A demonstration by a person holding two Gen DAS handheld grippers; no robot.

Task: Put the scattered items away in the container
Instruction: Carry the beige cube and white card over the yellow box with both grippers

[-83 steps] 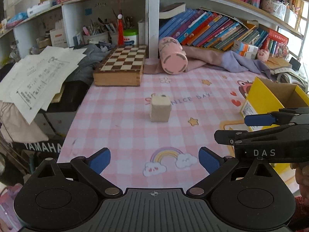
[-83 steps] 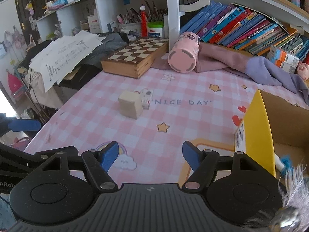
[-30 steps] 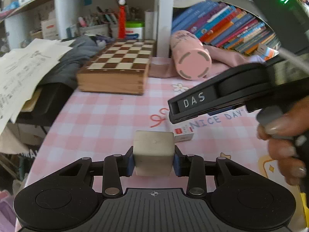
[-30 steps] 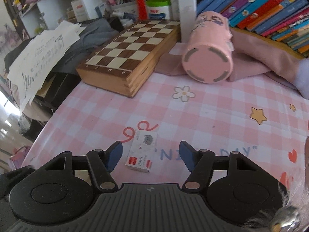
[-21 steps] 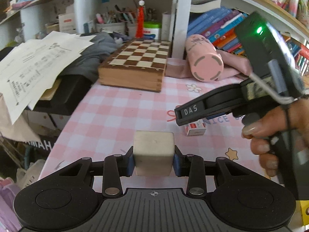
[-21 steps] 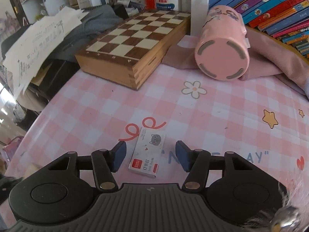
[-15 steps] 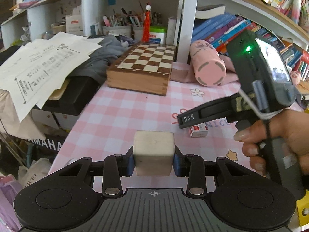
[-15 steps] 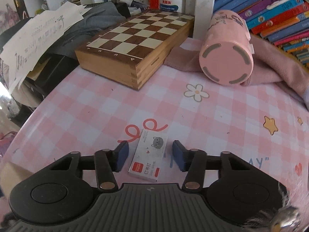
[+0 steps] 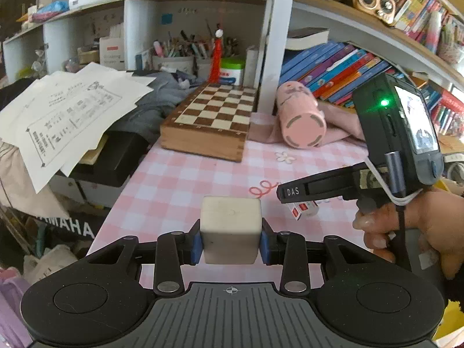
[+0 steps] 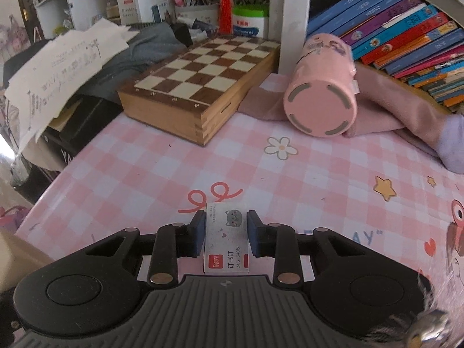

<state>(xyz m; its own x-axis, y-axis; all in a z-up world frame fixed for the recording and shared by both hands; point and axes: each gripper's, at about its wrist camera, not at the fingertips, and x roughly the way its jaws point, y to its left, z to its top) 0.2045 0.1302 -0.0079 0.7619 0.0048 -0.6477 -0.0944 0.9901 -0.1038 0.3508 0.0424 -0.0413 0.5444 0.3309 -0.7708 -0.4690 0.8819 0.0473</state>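
Note:
A cream cube (image 9: 230, 229) is held clear above the pink checked tablecloth (image 9: 179, 185), my left gripper (image 9: 230, 242) shut on its two sides. A small white staple box (image 10: 227, 240) with a cat drawing and a red label sits between the pads of my right gripper (image 10: 226, 233). The jaws are closing and both blue pads press its long sides, low on the cloth. In the left wrist view the same staple box (image 9: 303, 209) shows under the right gripper, which a person's hand (image 9: 420, 226) holds. A sliver of the yellow box (image 9: 449, 327) shows at the bottom right.
A wooden chessboard case (image 10: 200, 87) stands at the back of the table. Beside it a pink cylinder (image 10: 322, 101) lies on a pink cloth (image 10: 391, 110). Shelves with books (image 10: 406, 34) and pen pots rise behind. Loose papers (image 9: 66, 116) overhang the left edge.
The right gripper's jaws have drawn in from either side of the staple box until the pads pinch it. The left gripper, still holding the cube, has risen and drawn back from the table.

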